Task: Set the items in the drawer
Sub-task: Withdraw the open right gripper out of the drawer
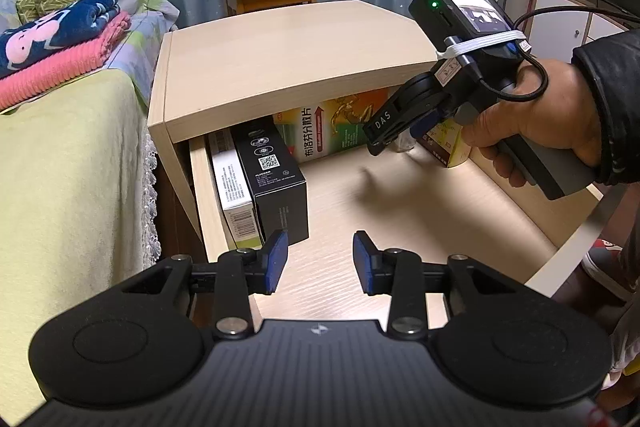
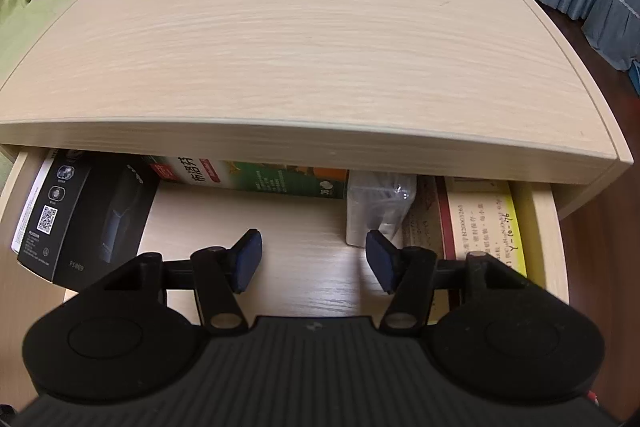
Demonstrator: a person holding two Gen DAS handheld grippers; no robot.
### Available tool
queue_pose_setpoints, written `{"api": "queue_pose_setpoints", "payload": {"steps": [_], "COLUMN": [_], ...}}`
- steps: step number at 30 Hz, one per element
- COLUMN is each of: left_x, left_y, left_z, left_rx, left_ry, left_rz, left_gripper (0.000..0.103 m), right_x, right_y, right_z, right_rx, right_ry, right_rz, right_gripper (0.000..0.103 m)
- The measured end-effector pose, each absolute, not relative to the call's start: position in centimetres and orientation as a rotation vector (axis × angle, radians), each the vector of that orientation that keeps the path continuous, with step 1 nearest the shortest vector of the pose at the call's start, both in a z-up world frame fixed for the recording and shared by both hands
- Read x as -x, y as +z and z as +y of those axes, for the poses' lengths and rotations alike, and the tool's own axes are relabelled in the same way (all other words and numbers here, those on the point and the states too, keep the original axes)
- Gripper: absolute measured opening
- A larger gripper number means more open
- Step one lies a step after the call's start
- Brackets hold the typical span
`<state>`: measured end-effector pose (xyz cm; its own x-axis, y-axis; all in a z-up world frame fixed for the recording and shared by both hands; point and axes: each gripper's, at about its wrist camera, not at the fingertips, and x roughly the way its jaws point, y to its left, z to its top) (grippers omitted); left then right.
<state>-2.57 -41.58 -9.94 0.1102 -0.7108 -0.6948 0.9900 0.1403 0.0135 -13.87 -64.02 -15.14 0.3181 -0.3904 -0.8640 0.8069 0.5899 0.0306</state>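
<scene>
Inside, the pale wood-grain drawer [image 2: 304,267] is holding perhaps five cardboard boxes; both hand-held grippers, left [image 1: 320,261] and right [image 2: 314,259], are hanging spread, empty.

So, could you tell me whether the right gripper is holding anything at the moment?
No, the right gripper is open and empty above the drawer floor, with bare wood showing between its blue pads.

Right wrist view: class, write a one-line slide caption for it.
Open right gripper hovering over the pale wooden drawer, which holds a black carton, green medicine box and yellow-edged box.
</scene>
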Motion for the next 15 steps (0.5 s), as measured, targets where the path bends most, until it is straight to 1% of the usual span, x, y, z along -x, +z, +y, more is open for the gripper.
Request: {"api": "queue_pose_setpoints", "payload": {"steps": [6, 7, 8, 9, 11, 15], "left_x": [2.9, 3.0, 3.0, 3.2, 3.4, 4.3], "left_y": [-9.7, -9.6, -9.4, -9.2, -8.8, -7.7], "left_z": [-41.5, -41.4, -41.4, -41.3, -41.1, -40.7], "left_rx": [-0.564, -0.565, -0.565, -0.563, -0.562, -0.569], "left_ry": [-1.348, -1.346, -1.343, -1.341, -1.336, -1.327], "left_rz": [0.612, 0.609, 0.604, 0.599, 0.588, 0.557], "left_gripper": [0.043, 0.045, 0.050, 0.052, 0.059, 0.067], "right_x": [14.7, 14.9, 15.2, 15.6, 16.4, 18.5], "right_y": [-14.4, -14.2, -13.7, -13.2, -11.9, -8.8], "right_z": [-63.8, -63.6, -63.4, -63.1, -62.3, -59.8], "right_rx": [-0.547, -0.553, -0.558, -0.561, -0.564, -0.550], "right_ry": [-0.836, -0.836, -0.836, -0.834, -0.832, -0.829], "right_rz": [0.948, 0.947, 0.942, 0.934, 0.913, 0.857], "right_gripper": [0.063, 0.065, 0.066, 0.068, 0.074, 0.082]}}
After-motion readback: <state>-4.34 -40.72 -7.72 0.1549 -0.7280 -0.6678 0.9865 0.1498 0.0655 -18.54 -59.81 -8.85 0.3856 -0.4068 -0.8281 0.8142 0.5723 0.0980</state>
